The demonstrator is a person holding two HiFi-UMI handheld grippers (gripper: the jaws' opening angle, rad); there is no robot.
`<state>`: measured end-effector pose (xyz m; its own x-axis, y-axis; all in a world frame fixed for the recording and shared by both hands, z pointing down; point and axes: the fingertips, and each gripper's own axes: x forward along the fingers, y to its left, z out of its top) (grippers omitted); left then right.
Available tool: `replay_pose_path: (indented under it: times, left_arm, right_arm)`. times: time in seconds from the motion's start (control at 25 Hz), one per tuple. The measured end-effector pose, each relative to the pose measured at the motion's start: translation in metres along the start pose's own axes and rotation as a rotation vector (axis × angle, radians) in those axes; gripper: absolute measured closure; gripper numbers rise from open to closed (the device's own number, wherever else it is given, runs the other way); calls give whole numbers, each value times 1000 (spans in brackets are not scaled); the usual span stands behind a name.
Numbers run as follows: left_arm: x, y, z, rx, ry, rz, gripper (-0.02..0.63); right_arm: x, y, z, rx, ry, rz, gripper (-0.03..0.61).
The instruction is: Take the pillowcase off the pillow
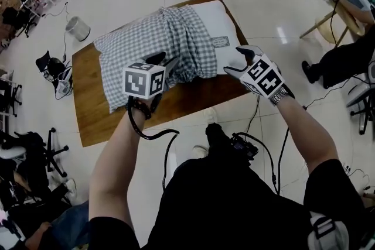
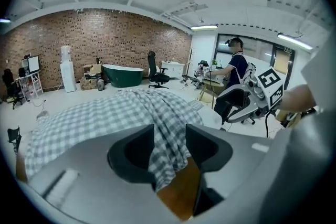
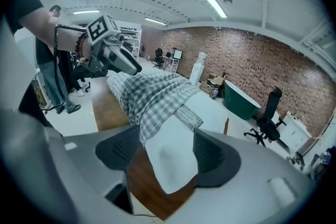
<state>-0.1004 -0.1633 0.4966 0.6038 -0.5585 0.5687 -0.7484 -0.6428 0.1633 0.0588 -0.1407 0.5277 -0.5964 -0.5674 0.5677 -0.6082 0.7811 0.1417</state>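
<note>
Apparently bare table [image 1: 202,95] before pillow [image 1: 220,20]

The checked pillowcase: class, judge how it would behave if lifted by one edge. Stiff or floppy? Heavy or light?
Probably floppy: the pillowcase is bunched in folds partway along the white pillow. Likely light, since the thin cloth drapes onto the wooden table. It may drag, as the pillow fills it.

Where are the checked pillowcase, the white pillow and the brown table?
checked pillowcase [image 1: 149,38], head view, middle of the bunched cloth.
white pillow [image 1: 220,17], head view, bare end sticking out of the case.
wooden table [image 1: 91,103], head view, bare top beside the pillowcase.
</note>
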Motion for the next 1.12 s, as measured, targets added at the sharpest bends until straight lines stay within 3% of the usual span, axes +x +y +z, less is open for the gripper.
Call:
replay_pose_path:
  times: [0.4, 0.64, 0.88, 1.12]
  left_arm:
    - [20, -29, -51, -90, -45, 82, 335]
    - [41, -25, -59, -202, -46, 147, 295]
    - [77, -6, -83, -325, -20, 179, 291]
    - [94, 11, -90, -359, 7, 231, 308]
  right_arm:
    - [15, 5, -24, 55, 37, -105, 256]
    - [22, -7, -27, 89, 76, -134, 242]
    - [47, -22, -35, 99, 104, -150, 239]
    - [67, -27, -48, 122, 125, -142, 249]
